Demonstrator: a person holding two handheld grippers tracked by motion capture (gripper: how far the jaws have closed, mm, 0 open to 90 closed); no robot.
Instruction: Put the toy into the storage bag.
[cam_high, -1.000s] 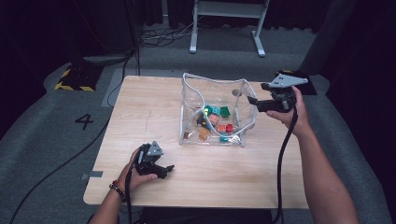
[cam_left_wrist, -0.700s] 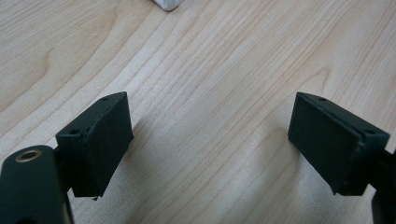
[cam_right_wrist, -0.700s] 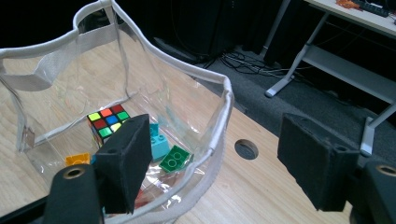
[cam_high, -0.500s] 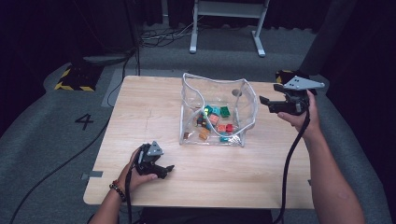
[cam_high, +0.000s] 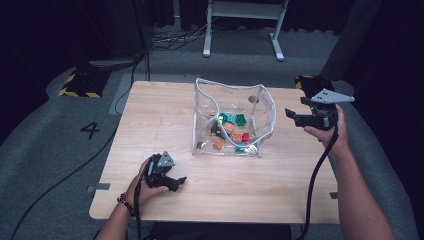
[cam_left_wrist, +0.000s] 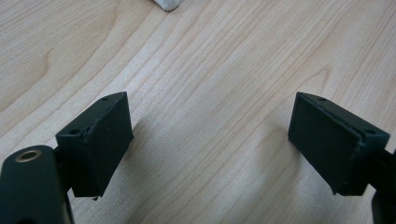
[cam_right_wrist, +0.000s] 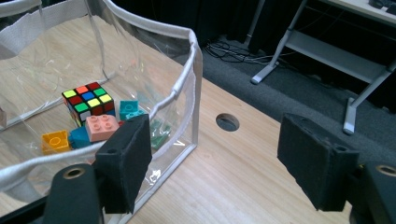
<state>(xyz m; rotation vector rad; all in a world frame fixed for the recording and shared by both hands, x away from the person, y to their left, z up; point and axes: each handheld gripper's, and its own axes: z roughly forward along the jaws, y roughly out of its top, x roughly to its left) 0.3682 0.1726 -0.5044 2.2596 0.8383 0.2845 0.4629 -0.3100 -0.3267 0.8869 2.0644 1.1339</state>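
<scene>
A clear plastic pouch (cam_high: 231, 119) stands open in the middle of the wooden table (cam_high: 160, 120). Several coloured bricks (cam_high: 231, 131) lie in it. The right gripper view shows a Rubik's cube (cam_right_wrist: 88, 100), a pink brick (cam_right_wrist: 103, 126), a teal brick (cam_right_wrist: 130, 109) and an orange brick (cam_right_wrist: 55, 140) inside the pouch (cam_right_wrist: 187, 70). My right gripper (cam_high: 294, 116) (cam_right_wrist: 219, 154) hangs open just right of the pouch, holding nothing. My left gripper (cam_high: 179, 181) (cam_left_wrist: 210, 116) rests open near the table's front left, its jaws over bare wood.
A round cable hole (cam_right_wrist: 227, 122) (cam_high: 253, 99) sits in the table behind the pouch. On the floor beyond stand a white metal frame (cam_high: 242, 27), loose cables (cam_high: 170, 40) and a yellow-black striped block (cam_high: 80, 84). A small white object (cam_left_wrist: 166, 3) lies ahead of the left jaws.
My right gripper has drifted right and slightly toward the person, away from the pouch's rim. The left gripper and the pouch have stayed put.
</scene>
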